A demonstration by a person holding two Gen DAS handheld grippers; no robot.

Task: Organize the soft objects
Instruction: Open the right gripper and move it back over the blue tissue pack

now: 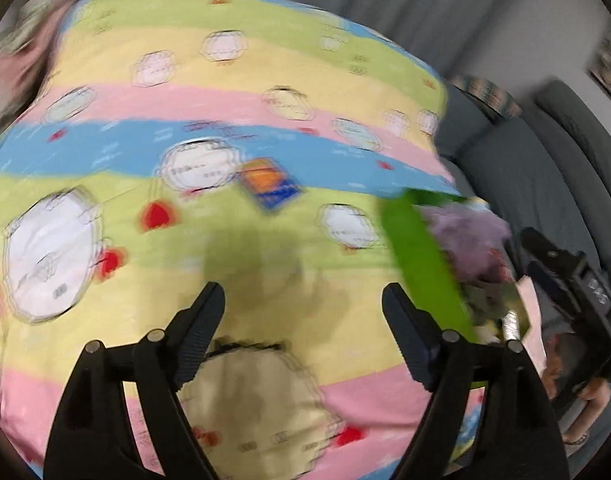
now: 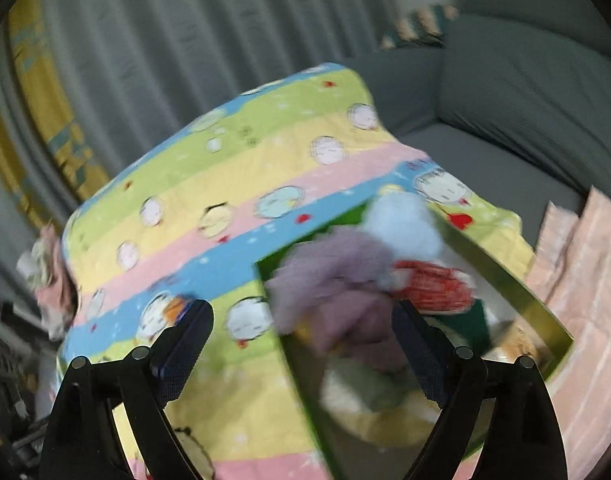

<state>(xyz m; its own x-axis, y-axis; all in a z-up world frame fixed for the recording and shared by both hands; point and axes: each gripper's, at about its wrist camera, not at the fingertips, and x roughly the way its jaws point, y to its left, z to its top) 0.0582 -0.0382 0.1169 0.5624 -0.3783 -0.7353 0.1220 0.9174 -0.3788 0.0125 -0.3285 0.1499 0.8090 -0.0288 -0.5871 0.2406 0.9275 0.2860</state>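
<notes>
Both views are smeared by motion, so small details are uncertain.

Nearest the right wrist camera, the right gripper stands with its jaws wide apart and nothing between them. Directly ahead of its right finger, and partly behind it, sits a green box heaped with soft objects: a purple fluffy piece at the box's near left corner, a pale blue fluffy piece behind it, a red-and-white patterned item to the right, and some cream-coloured things lower down that are too blurred to identify. The purple piece lies just ahead of the gap between the fingers, apart from both pads.

The left gripper is likewise spread wide and empty, hovering over bare striped bedspread. The green box's wall shows just beside its right finger, with the purple piece past it. Farther ahead on the blue stripe lies a small orange-and-blue packet, probably a card or sachet.

The bedspread, in pastel stripes with cartoon faces, covers a raised surface. Beyond it stand a grey sofa and grey curtains.
</notes>
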